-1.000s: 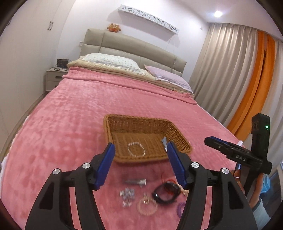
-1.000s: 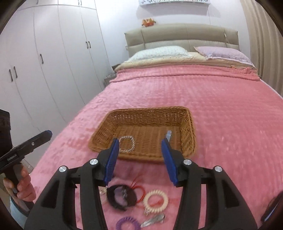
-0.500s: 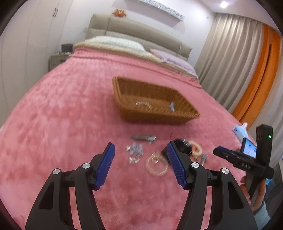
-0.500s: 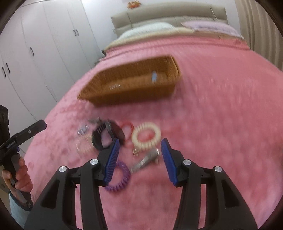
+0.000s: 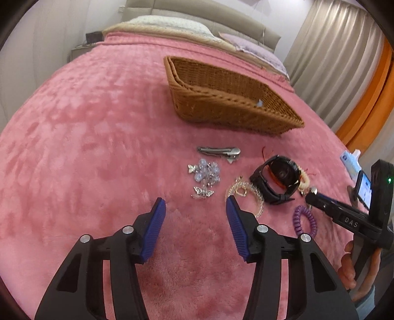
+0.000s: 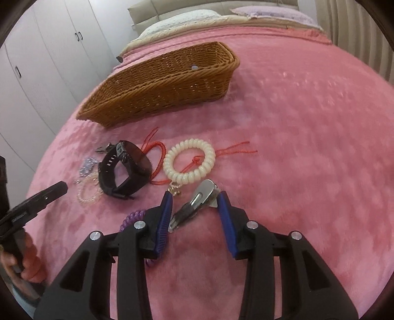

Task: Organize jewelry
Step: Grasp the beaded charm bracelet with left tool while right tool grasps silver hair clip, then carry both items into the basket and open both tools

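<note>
A wicker basket (image 5: 229,103) (image 6: 162,83) stands on the pink bed. Jewelry lies in front of it: a silver hair clip (image 5: 219,151), a crystal butterfly bracelet (image 5: 205,177), a clear bead bracelet (image 5: 246,194), a black watch (image 5: 275,179) (image 6: 125,169), a purple coil band (image 5: 304,220), a cream coil band (image 6: 189,161) and a red cord (image 6: 157,157). My left gripper (image 5: 195,206) is open, low, just short of the crystal bracelet. My right gripper (image 6: 195,200) is open with a second silver hair clip (image 6: 197,203) between its fingers, untouched.
The pink blanket (image 5: 98,123) covers the whole bed; pillows (image 5: 172,23) lie at the headboard. White wardrobes (image 6: 49,61) stand left, curtains (image 5: 332,49) right. A small bottle and a phone (image 5: 354,167) are at the bed's right edge.
Both grippers have dropped and tilted down from above the basket to the loose jewelry. The right one now straddles a silver hair clip; the left nears the crystal bracelet.
</note>
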Tool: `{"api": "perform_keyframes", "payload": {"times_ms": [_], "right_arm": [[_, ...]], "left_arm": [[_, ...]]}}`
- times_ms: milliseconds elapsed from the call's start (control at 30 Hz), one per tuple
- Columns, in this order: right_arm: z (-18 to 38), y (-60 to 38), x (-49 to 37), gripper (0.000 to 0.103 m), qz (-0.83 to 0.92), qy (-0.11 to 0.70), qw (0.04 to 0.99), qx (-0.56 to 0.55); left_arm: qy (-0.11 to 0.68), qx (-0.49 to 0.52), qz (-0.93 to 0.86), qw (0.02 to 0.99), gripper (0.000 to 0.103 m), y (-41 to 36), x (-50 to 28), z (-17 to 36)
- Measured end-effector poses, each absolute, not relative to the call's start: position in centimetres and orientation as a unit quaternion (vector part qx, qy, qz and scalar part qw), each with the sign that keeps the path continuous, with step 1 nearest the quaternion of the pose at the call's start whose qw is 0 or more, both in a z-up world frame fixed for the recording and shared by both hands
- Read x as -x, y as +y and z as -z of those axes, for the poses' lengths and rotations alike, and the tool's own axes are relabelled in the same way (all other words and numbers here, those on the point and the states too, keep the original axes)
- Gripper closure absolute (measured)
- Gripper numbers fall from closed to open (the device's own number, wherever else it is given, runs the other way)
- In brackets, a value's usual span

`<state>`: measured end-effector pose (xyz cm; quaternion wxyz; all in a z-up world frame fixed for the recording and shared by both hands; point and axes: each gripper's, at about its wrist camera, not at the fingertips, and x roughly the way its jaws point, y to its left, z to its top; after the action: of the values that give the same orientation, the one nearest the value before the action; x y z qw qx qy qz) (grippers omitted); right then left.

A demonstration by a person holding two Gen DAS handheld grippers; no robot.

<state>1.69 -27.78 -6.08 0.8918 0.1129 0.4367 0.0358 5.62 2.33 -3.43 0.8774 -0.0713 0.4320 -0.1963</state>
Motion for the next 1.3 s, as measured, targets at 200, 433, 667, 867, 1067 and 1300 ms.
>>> {"api": "perform_keyframes", "payload": {"times_ms": [200,433,667,867,1067,1300], "right_arm": [[5.5,-26.5,-1.7,0.083,-0.034,0.424,0.903,-0.058],[5.8,-28.1,-2.1,0.083,-0.049,0.421,0.903,-0.076],[5.8,-27.8,-1.8,0.083,-0.052,0.411,0.908,-0.064],[5.4,-27.9,-1.2,0.083,-0.062,0.397,0.913,-0.069],[4.8,-28.1,-0.7,0.083,-0.065,0.384,0.918,-0.077],[2.9,-28.3,0.0,0.083,-0.067,0.362,0.927,-0.074]], "left_arm": [[0.443,0.054,0.201,0.872,0.054,1.5,-6.6,3.5],[0.450,0.036,0.195,0.871,0.054,0.0,-8.9,3.6],[0.445,-0.003,0.184,0.876,0.067,-1.3,-9.6,3.7],[0.437,0.043,0.215,0.872,0.093,0.6,-8.9,3.6],[0.404,0.103,0.266,0.869,0.094,2.2,-7.6,2.2],[0.352,0.120,0.306,0.877,0.094,2.0,-5.9,-1.2]]}}
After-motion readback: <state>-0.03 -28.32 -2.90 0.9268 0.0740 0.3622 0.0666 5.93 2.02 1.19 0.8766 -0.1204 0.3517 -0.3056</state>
